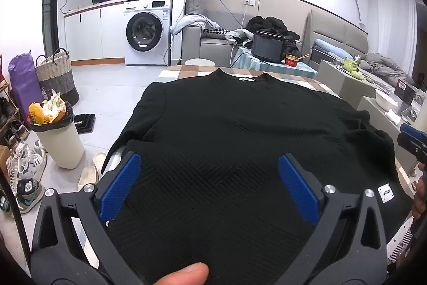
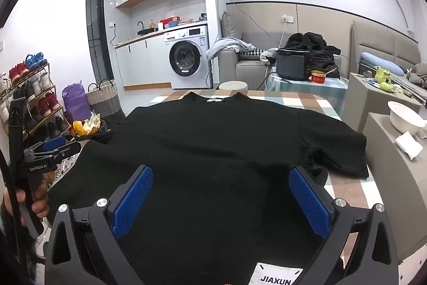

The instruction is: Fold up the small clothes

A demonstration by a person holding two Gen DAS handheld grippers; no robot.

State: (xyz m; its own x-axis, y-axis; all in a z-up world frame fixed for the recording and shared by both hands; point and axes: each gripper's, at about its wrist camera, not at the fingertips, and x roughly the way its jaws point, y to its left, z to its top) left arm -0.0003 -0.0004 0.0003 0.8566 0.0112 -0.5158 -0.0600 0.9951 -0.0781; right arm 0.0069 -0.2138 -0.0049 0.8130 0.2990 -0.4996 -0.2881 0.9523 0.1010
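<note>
A black ribbed short-sleeved top (image 1: 240, 130) lies spread flat on a checked table (image 1: 186, 71), neck away from me, with a white label (image 1: 385, 195) near its hem. My left gripper (image 1: 209, 164) hovers open above the top's near left part, blue pads (image 1: 122, 186) wide apart and nothing between them. In the right wrist view the same top (image 2: 213, 140) fills the table (image 2: 293, 98). My right gripper (image 2: 221, 178) stands open over its near right part, above the hem label (image 2: 277, 277). Each gripper shows at the edge of the other's view: the left gripper (image 2: 50, 148), the right gripper (image 1: 412, 140).
A full bin (image 1: 57, 130), slippers and shoes stand on the floor at the left. A woven basket (image 1: 57, 71) and washing machine (image 1: 148, 31) are further back. Behind the table is a side table with a black cooker (image 1: 268, 44). A white bowl (image 2: 405, 116) sits on a grey block at right.
</note>
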